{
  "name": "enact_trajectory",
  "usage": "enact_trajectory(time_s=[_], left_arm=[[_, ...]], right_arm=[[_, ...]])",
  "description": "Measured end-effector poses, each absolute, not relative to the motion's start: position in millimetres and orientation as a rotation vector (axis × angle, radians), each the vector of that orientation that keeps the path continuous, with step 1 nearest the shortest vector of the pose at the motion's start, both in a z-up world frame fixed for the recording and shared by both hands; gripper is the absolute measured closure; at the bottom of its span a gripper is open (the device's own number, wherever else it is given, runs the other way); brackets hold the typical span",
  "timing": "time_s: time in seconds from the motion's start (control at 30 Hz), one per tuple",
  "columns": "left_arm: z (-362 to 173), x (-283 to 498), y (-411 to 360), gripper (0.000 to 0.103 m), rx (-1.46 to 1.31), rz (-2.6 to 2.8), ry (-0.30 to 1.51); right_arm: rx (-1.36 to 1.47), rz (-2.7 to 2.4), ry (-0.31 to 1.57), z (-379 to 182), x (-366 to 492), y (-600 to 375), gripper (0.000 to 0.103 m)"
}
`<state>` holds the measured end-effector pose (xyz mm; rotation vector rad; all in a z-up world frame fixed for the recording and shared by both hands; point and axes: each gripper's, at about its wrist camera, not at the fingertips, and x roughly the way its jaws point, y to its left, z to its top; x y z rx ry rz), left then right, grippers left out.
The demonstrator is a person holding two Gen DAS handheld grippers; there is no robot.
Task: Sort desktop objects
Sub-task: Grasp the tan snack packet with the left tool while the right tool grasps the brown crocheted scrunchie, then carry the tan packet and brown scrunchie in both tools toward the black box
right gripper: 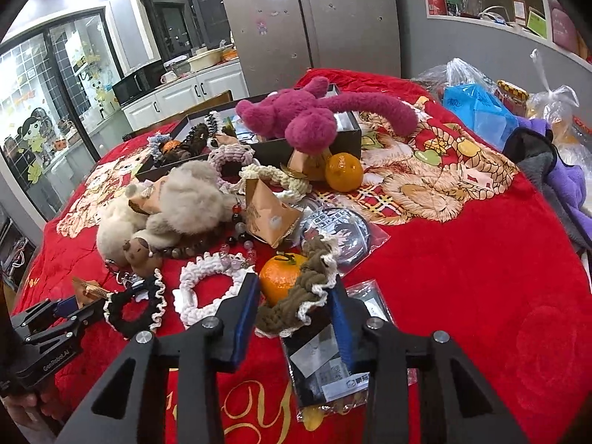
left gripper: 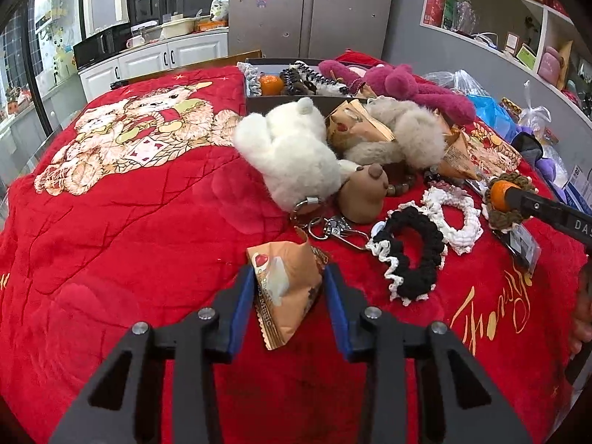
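Observation:
My left gripper (left gripper: 288, 288) has its blue jaws on both sides of an orange snack packet (left gripper: 286, 288) lying on the red blanket; whether they press it is unclear. My right gripper (right gripper: 294, 292) stands open around an orange (right gripper: 281, 277) and a brown crocheted scrunchie (right gripper: 303, 288). A black scrunchie (left gripper: 410, 259) and a white scrunchie (left gripper: 455, 218) lie to the right in the left wrist view. A white plush (left gripper: 292, 155), a beige plush (left gripper: 403, 133) and a brown capybara toy (left gripper: 364, 196) lie in the middle. A dark box (left gripper: 259, 100) at the back holds hair ties and an orange.
A magenta plush (right gripper: 314, 118) drapes over a black box (right gripper: 347, 137). A second orange (right gripper: 344, 171), a snack packet (right gripper: 266, 214), a round badge (right gripper: 336, 233) and a bagged card (right gripper: 325, 362) lie around. Plastic bags (right gripper: 477, 107) and purple cloth (right gripper: 569, 185) sit right.

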<state>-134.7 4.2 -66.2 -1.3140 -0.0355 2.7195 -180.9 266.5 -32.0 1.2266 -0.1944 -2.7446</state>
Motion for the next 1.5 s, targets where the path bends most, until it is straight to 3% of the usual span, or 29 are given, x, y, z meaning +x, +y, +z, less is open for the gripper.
enact_trajectory(time_s=[0.63,0.73,0.8,0.83,1.5], left_arm=[[-57,-128,1,0.065,-1.289,2.744,-0.026],[-58,-127,0,0.065,-1.291,2.742,-0.026],[-59,-127,0,0.065,-1.296,2.742,-0.028],[-59,-127,-1,0.065,-1.297,2.744,-0.029],[-34,-122,-3,0.066,-1.231,2.76,-0.069]], right_arm=[[1.148,-2.715,-0.162,-12,-167,261,0.065],[1.197,-2.719,-0.135,-19,-169,260,0.071],[1.223,-2.705,-0.148,-24,-171,262,0.087],[1.238,-2.703,-0.158,-27,-172,263,0.09],[1.122,-2.751,-0.151,8,-163,257,0.093]])
